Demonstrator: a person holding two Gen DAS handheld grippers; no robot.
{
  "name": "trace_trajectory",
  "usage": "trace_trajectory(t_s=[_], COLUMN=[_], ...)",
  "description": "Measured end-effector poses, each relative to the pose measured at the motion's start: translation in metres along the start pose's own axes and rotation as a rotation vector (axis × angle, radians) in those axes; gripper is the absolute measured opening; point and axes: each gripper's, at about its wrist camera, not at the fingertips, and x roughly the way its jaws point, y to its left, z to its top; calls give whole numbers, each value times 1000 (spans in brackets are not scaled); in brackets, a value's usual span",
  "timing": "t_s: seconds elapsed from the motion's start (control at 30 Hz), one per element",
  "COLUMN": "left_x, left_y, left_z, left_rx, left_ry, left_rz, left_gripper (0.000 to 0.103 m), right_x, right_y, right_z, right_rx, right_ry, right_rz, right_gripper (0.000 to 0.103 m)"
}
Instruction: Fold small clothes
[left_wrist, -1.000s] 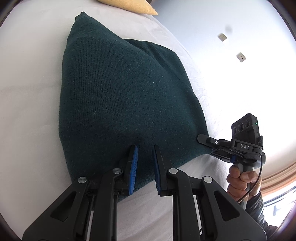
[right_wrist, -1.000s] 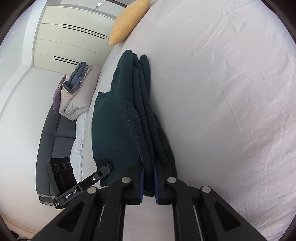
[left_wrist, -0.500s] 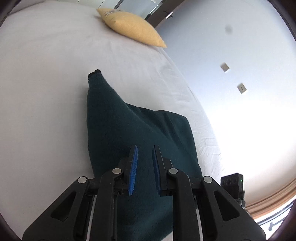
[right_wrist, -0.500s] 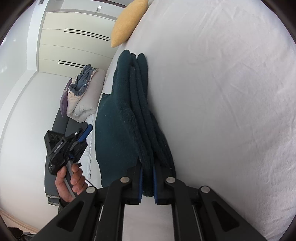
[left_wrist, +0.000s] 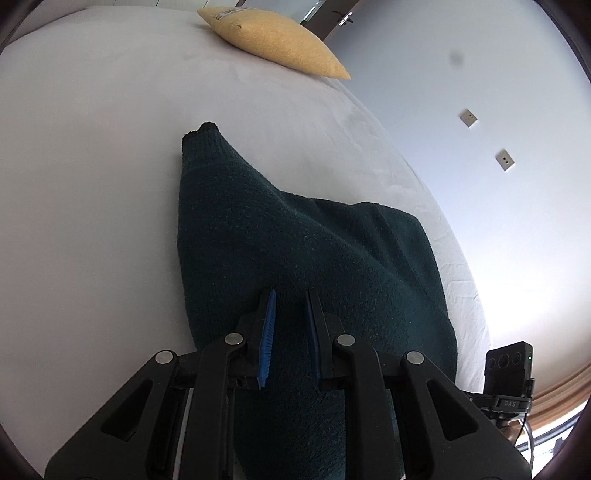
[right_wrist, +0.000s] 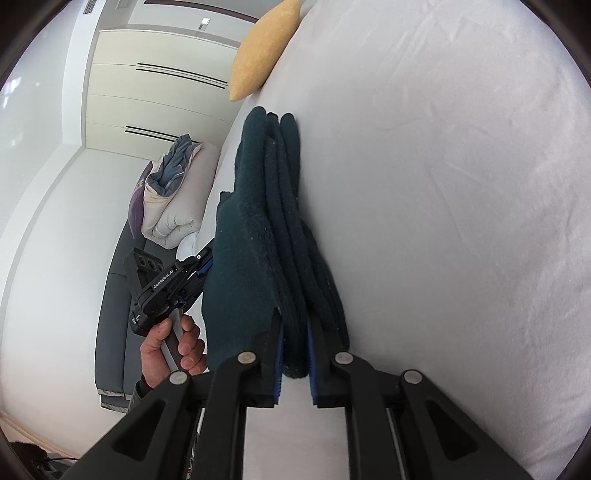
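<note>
Plainly, "GenRobot.AI" marks left claw (right_wrist: 205, 263).

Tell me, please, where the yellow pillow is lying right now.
The yellow pillow lies at the far edge of the white bed, beyond the dark green garment; the right wrist view shows it upper centre.

- The near edge of the dark green knitted garment (left_wrist: 295, 258) runs under the left gripper (left_wrist: 290, 338) in the left wrist view, so any contact there is hidden.
- In the right wrist view the left gripper (right_wrist: 205, 260) has its fingertips behind that garment (right_wrist: 255, 258); their gap cannot be judged.
- The right gripper (left_wrist: 508, 376) is cut off by the left view's lower right edge.
- The grey sofa (right_wrist: 114, 314) is partly blocked; the bundle on it is perhaps bedding.
</note>
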Motion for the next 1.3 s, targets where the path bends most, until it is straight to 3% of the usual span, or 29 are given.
trace_trajectory(t_s=[0.07,0.13,0.27,0.33,0.37,0.43,0.47,0.5,0.67,0.8,0.87,0.93,1.1,1.3], left_x=[-4,-10,-42,-57,-62,-63,-62,-63,-51,-19,-10,-2,8,-1], left_y=[-2,-6,-13,-7,-1,11,18,23,40,42,35,27,16,-6], left_z=[-2,-5,-14,-18,-21,-24,-25,-27,-29,-28,-27,-25,-17,-13], left_rx=[14,34,47,25,-6,-58,-88,-108,-199,-255,-228,-193,-194,-132], left_ry=[-9,-20,-101,-145,-156,-155,-155,-163,-91,38,62,93,170,152], left_rz=[9,20,51,55,56,53,66,68,-27,-54,-45,-25,-16,72], left_gripper=[16,16,16,17,24,51,75,77,77,77,77,77,51,39], right_x=[-12,-29,-58,-53,-45,-21,-9,5,61,79,84,91,100,110], right_y=[5,11,27,37,45,60,66,71,72,57,60,61,68,115], right_z=[-4,-3,17,33,42,60,67,75,104,116,117,113,109,86], right_rx=[-18,-37,-82,-99,-120,-172,-183,-196,-212,-164,-185,-204,-231,-418], right_ry=[-13,-48,-163,-173,-162,-129,-117,-93,0,19,33,69,69,8], right_rz=[-20,-70,-114,-130,-141,-153,-178,-194,-287,-296,-300,-301,-338,-539], right_gripper=[21,48,57,69,69,70,70,71,71,70,63,45,36,26])
